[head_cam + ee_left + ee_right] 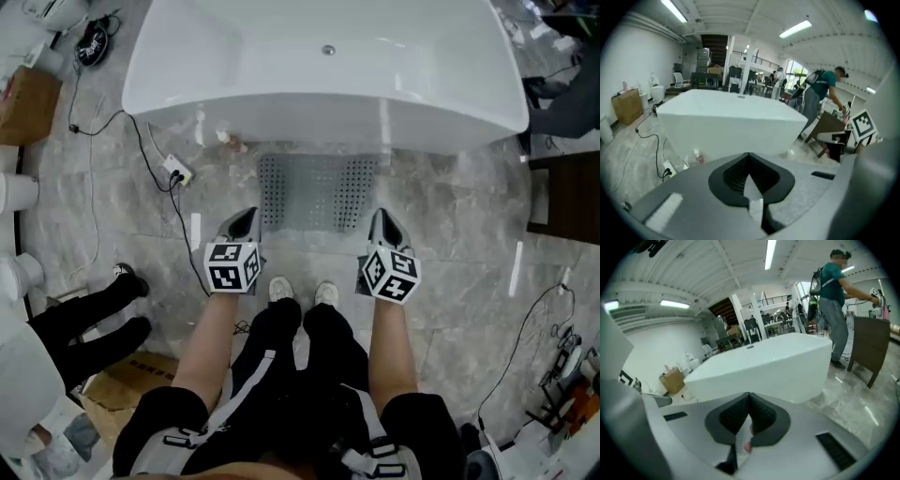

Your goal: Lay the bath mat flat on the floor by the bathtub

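As the left gripper [246, 221] and right gripper [382, 221] are clamping the bath mat [317, 192] (only 2 thin corners), I am fearing it slips or folds.

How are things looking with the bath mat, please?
Left gripper, right gripper shut on bath mat corners. Mat before bathtub. Power strip at left.

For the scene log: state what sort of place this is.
Probably a mock bathroom set up in an open workshop hall: a freestanding bathtub with a bath mat before it, a power strip and cables on the floor, desks and people behind.
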`<state>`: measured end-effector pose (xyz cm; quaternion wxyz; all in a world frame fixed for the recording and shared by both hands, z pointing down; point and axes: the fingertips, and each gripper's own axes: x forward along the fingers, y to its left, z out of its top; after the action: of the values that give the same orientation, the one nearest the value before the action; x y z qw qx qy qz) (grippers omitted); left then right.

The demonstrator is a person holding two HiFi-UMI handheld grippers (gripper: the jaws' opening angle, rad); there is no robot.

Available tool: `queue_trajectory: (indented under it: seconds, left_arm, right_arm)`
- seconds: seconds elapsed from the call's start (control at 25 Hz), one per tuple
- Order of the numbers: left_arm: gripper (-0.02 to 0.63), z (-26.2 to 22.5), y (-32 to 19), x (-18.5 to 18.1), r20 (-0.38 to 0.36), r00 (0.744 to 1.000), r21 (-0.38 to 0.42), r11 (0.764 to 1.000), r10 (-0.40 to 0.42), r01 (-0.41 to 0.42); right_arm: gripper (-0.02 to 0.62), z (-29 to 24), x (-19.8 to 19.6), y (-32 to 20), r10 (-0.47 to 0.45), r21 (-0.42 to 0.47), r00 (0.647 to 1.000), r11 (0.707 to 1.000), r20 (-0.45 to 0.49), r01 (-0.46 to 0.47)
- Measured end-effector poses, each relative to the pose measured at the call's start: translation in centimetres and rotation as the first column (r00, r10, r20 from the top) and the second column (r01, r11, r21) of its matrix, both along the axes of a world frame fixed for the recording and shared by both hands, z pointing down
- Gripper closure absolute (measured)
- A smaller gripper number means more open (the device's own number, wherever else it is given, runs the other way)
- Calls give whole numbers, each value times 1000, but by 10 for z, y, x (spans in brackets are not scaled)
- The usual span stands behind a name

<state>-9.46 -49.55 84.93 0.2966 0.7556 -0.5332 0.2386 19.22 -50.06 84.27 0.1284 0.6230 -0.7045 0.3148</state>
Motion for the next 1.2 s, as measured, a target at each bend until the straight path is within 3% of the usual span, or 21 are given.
queue_trajectory:
  seconds: [0.12,0.2,0.32,0.44,0.52,0.64,0.8,1.2]
  left_arm:
    - [604,-167,34,24,-86,996,64,998,10,-4]
    - [604,-267,26,29,-82,996,211,977,39,-21]
    - [604,-393,13,30,-64,996,428,903,64,-30]
    - [604,-476,19,35,-18,999,573,819,51,-32]
    - [604,-502,32,36,-28,999,609,793,41,-16]
    - [604,-524,49,30,-59,997,636,771,41,6]
    - [604,-542,67,26,-37,998,663,749,52,-15]
    - [604,-538,82,18,-42,997,655,755,65,-21]
  right_arm:
    - [589,-155,-12,30,-36,81,999,996,21,34]
    - [589,-255,-22,22,-68,225,997,972,-22,71]
    - [589,-382,-33,14,-80,428,993,897,-87,109]
    - [589,-453,-29,24,-67,525,994,845,-82,100]
    - [591,-473,-26,39,-55,555,995,827,-82,92]
    - [591,-498,-26,58,-35,593,995,801,-94,84]
    - [589,-516,-25,73,-10,616,997,786,-75,54]
    - [591,-519,-30,85,5,618,997,785,-71,40]
